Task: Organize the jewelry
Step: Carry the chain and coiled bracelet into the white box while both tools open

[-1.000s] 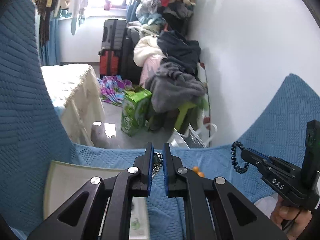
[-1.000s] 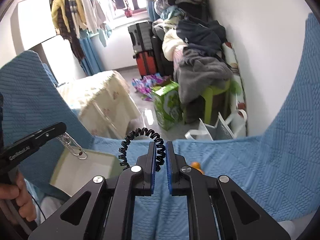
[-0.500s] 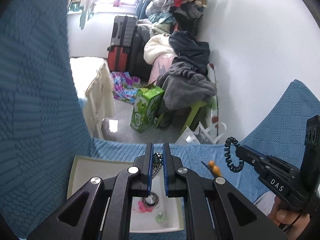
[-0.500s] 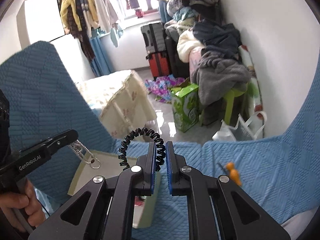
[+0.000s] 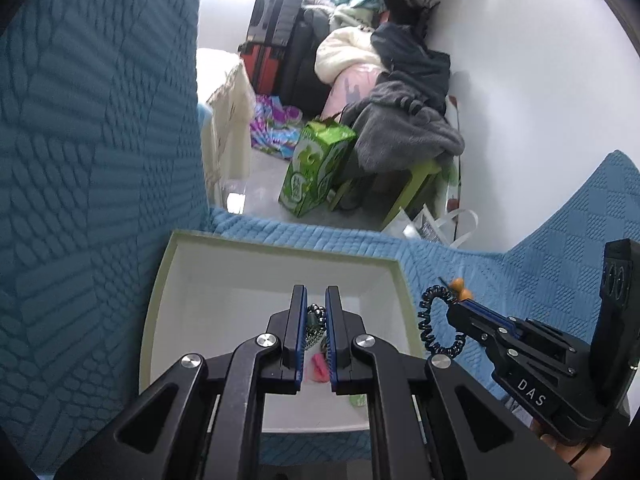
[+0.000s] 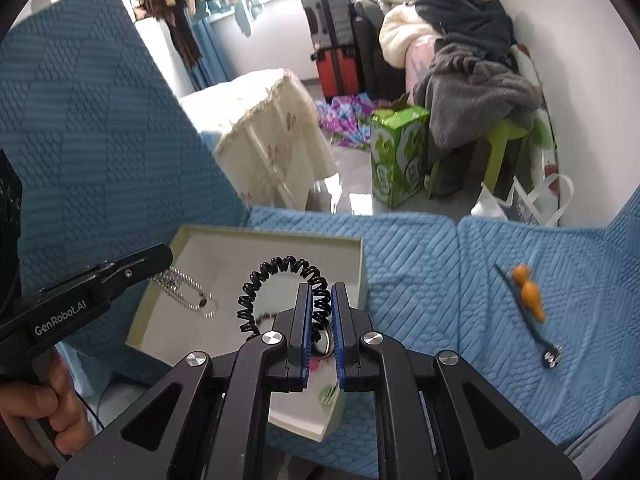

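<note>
I have both claws over the open white box, which sits on the blue quilted cover. My left claw is clamped on a silver bead chain; from the right camera the chain dangles off its tip at about 9 o'clock, hanging over the box's near-left part. In the left camera I see only a short stretch of the chain between the blue pads, with a dark bead cluster at the top.

My right claw is pinched shut on a black coiled bracelet. The coil arches up and to the left of the fingers, above the box floor. In the left camera the same coil shows at 3 o'clock, just past the box's right rim.

Inside the box, below the left fingers, lie a pink piece and a green one, partly hidden.

An orange-beaded hairpin lies on the cover at 3 o'clock in the right camera, well apart from the box. A hand grips the left tool's handle at 8 o'clock.
</note>
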### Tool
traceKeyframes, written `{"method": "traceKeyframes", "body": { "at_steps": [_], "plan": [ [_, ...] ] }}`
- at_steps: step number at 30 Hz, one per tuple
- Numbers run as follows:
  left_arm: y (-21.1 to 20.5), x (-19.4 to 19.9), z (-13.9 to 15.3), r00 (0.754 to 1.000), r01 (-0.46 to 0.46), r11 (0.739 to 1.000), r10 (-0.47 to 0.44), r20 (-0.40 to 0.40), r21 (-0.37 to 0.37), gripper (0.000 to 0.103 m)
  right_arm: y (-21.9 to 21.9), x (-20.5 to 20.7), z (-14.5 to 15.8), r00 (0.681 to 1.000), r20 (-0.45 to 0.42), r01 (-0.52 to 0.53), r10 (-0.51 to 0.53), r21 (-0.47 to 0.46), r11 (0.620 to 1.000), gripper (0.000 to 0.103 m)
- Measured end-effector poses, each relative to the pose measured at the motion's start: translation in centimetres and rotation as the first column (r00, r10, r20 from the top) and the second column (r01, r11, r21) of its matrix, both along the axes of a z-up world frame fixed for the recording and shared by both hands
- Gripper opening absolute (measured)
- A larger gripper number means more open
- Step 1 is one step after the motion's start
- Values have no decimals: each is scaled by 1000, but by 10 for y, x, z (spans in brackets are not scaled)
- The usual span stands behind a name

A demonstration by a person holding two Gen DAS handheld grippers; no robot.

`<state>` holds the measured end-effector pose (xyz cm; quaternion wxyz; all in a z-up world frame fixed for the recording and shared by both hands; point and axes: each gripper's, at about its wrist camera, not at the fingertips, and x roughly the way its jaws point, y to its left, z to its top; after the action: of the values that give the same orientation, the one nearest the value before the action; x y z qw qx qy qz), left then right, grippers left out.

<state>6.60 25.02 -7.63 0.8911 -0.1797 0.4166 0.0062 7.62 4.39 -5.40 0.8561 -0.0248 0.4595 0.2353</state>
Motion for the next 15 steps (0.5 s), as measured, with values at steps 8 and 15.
{"method": "traceKeyframes", "body": {
  "at_steps": [8, 15],
  "plan": [
    [4, -3, -32, 997, 6, 1000, -6, -72, 3, 7, 14, -10, -29, 998, -52, -28, 26, -40, 999, 8],
    [6, -9, -38, 996, 4, 1000, -3, -92, 2, 8, 16, -11, -41, 994, -98, -48, 42, -57, 997, 9]
  ]
}}
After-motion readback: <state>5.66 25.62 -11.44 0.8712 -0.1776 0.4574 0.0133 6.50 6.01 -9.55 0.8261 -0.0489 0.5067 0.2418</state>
